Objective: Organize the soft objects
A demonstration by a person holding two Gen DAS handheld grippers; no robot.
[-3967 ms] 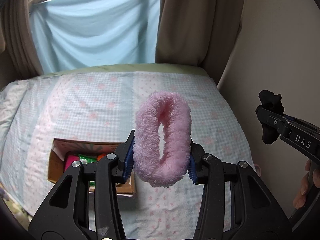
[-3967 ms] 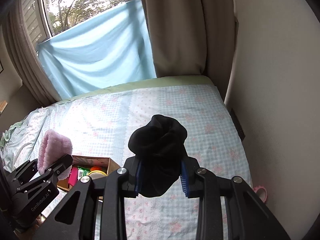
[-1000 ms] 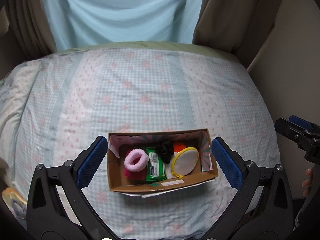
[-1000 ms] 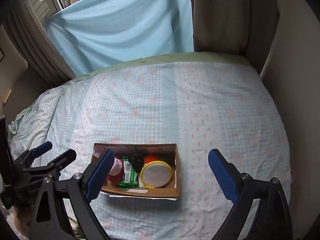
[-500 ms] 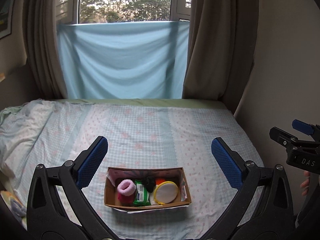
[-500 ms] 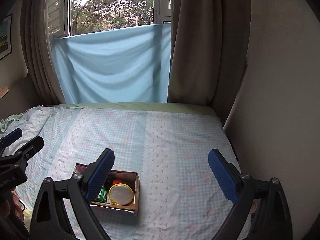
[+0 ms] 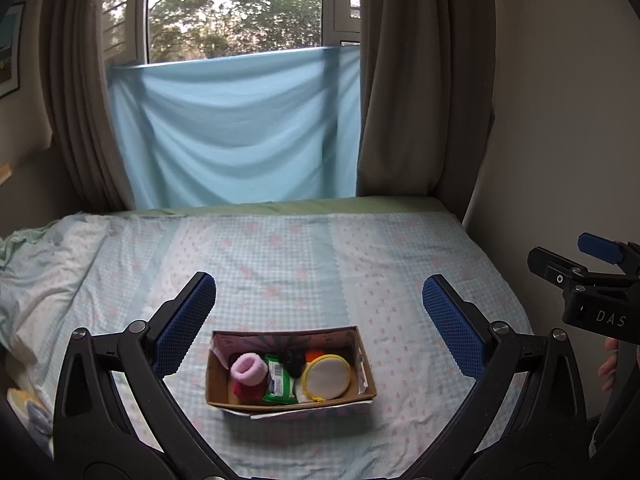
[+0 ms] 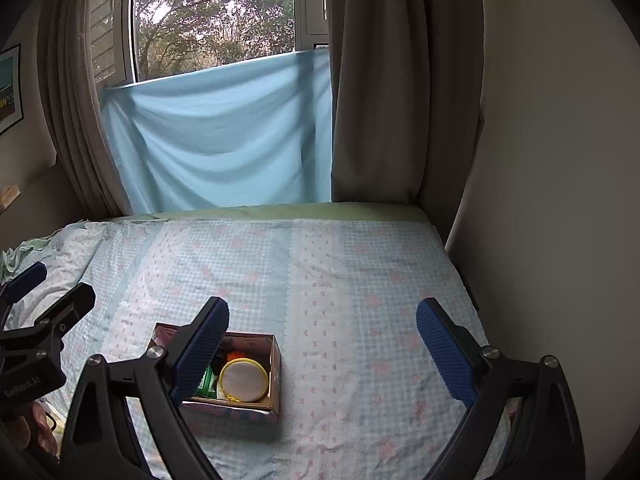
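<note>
The cardboard box [image 7: 291, 370] sits on the checked bedspread [image 7: 320, 264] at six o'clock in the left wrist view — inside it lie the pink scrunchie [image 7: 249, 367], a green packet [image 7: 277, 380], the black scrunchie [image 7: 295, 360] and a yellow-rimmed round pad [image 7: 326, 376]. The left gripper [image 7: 320, 320] and right gripper [image 8: 322, 336] both hang above the bed with fingers spread wide, holding nothing.

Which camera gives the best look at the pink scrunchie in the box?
The left wrist view: the scrunchie sits unobstructed at the box's left end. In the right wrist view, the right gripper's finger covers that end.
</note>
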